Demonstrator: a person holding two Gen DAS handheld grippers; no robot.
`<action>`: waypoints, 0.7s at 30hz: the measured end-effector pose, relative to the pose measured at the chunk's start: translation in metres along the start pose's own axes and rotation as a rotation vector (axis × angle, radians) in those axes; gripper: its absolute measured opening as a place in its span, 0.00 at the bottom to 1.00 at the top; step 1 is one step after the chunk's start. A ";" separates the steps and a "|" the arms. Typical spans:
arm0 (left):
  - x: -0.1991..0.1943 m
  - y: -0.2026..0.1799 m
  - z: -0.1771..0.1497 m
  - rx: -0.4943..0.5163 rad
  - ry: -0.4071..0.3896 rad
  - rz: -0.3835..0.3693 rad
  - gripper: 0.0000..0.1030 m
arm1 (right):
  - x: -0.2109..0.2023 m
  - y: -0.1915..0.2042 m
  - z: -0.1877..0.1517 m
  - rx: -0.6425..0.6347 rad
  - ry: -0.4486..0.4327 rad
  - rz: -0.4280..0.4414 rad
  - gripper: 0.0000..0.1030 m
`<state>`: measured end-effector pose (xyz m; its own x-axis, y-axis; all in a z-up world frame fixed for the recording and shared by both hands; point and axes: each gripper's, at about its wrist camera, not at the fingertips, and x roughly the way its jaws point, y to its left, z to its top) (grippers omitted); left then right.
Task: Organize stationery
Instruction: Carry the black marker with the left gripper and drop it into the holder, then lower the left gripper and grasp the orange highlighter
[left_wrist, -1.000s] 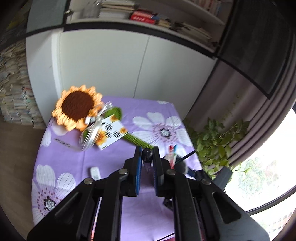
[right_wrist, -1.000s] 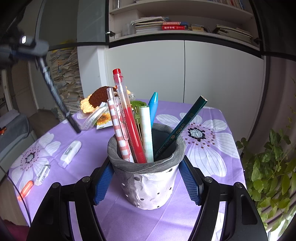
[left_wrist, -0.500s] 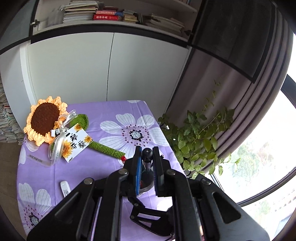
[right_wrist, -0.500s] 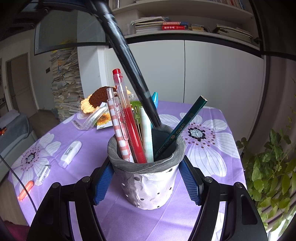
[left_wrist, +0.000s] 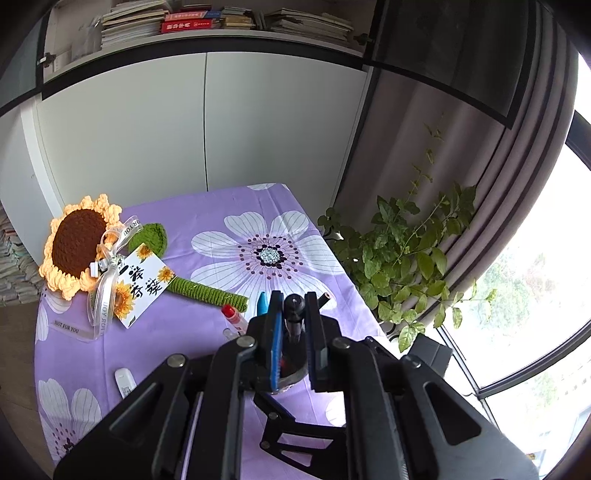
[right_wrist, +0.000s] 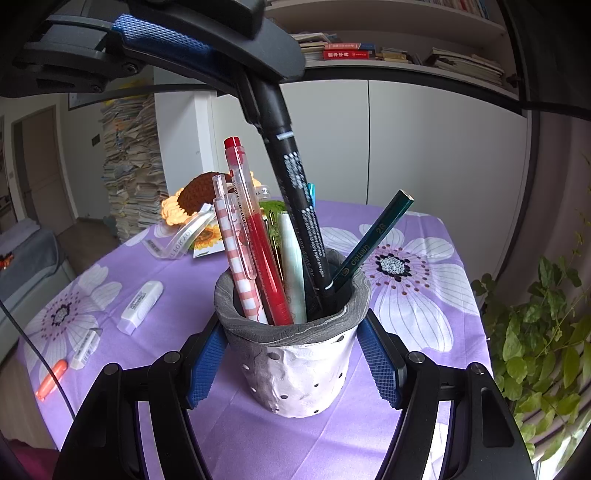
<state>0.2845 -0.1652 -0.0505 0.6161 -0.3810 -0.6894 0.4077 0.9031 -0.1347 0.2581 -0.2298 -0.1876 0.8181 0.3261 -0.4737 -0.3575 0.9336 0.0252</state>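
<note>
Since a second ago you have swung your left gripper (left_wrist: 293, 314) over from the side, so the black marker (right_wrist: 299, 206) it pinches now slants down into the pen holder (right_wrist: 295, 339) with its lower end inside the mouth; then it hung well to the left of the cup.

The purple flowered tablecloth (right_wrist: 406, 332) lies under the pen holder. The crocheted sunflower (left_wrist: 79, 247) lies behind and left of the pen holder. Your right gripper (right_wrist: 293, 363) clamps the pen holder from both sides, blue pads pressed on its white dimpled wall, and the cup stands upright. Your left gripper is narrow, closed tight on the marker's top end above the cup.

Inside the pen holder stand a red pen (right_wrist: 258, 236), a checked pink pen (right_wrist: 236, 258), a pale green pen (right_wrist: 291, 266) and a dark green pencil (right_wrist: 373, 240) leaning right. Left of the pen holder on the cloth lie a white correction tape (right_wrist: 142, 301), a smaller white eraser (right_wrist: 85, 347) and an orange cap (right_wrist: 51, 380).
</note>
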 end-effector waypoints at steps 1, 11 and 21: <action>0.005 -0.002 -0.002 0.014 0.011 0.002 0.09 | 0.000 0.000 0.000 0.000 0.000 0.000 0.69; -0.006 0.015 0.001 -0.025 0.014 -0.026 0.41 | 0.000 0.000 -0.001 0.001 0.003 0.002 0.69; -0.083 0.063 -0.015 -0.096 -0.094 0.114 0.45 | 0.000 0.000 -0.001 0.003 0.002 0.004 0.69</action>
<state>0.2492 -0.0734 -0.0128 0.7165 -0.2877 -0.6355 0.2681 0.9546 -0.1299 0.2578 -0.2303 -0.1879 0.8156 0.3293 -0.4757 -0.3592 0.9328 0.0298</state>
